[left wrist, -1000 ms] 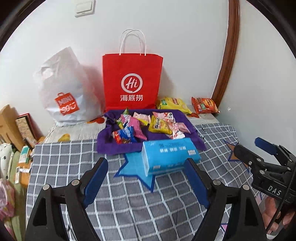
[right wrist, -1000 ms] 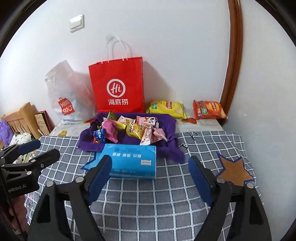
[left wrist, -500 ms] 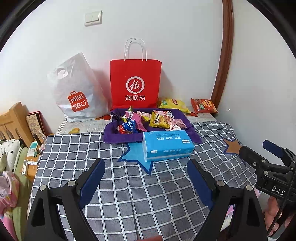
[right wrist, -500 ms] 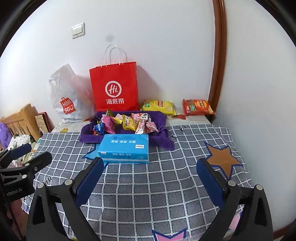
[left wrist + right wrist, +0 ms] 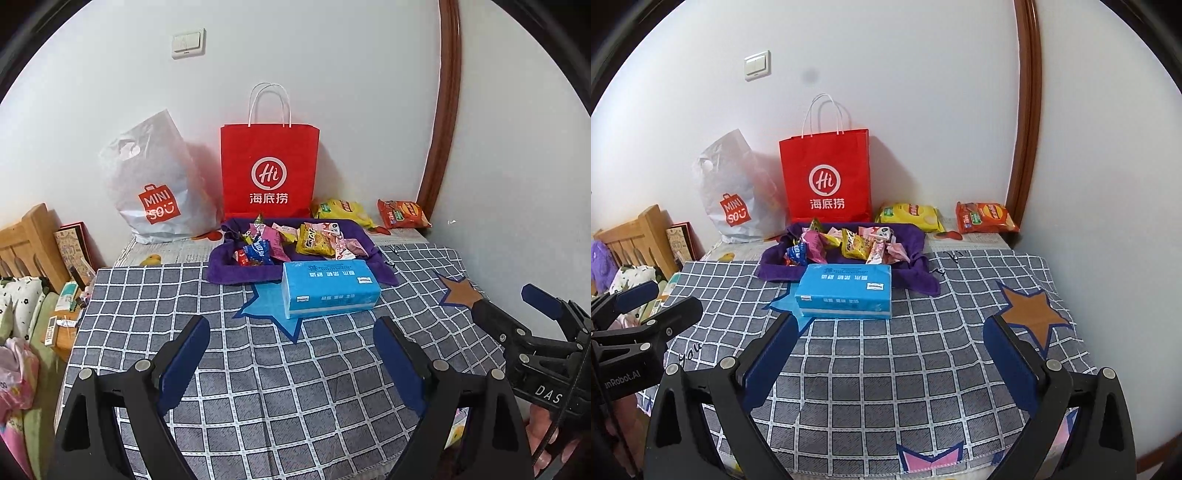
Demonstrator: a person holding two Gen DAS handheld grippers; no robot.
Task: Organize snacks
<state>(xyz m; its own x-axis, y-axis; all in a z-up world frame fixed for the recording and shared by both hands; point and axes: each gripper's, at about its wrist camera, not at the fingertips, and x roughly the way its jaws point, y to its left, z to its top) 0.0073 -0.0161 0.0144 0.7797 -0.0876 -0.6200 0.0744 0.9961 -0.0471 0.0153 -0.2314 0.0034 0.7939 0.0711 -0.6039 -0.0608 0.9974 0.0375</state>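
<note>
Several small snack packets [image 5: 291, 242] lie in a purple cloth tray [image 5: 243, 275] at the back of the checked table; the packets [image 5: 849, 243] and the tray [image 5: 775, 271] also show in the right wrist view. A yellow chip bag [image 5: 341, 210] and an orange chip bag [image 5: 402, 214] lie behind it by the wall. A red paper bag [image 5: 269, 170] stands behind the tray. My left gripper [image 5: 291, 354] is open and empty over the near table. My right gripper [image 5: 890, 350] is open and empty, to its right.
A blue tissue pack [image 5: 328, 288] lies just in front of the tray. A white plastic bag [image 5: 155, 184] stands left of the red bag. A wooden headboard [image 5: 26, 243] and clutter lie off the table's left edge. The walls meet at the brown trim [image 5: 439, 110].
Both grippers have pulled back and up from the tray, so the table and objects look smaller and farther. Both stay open and empty.
</note>
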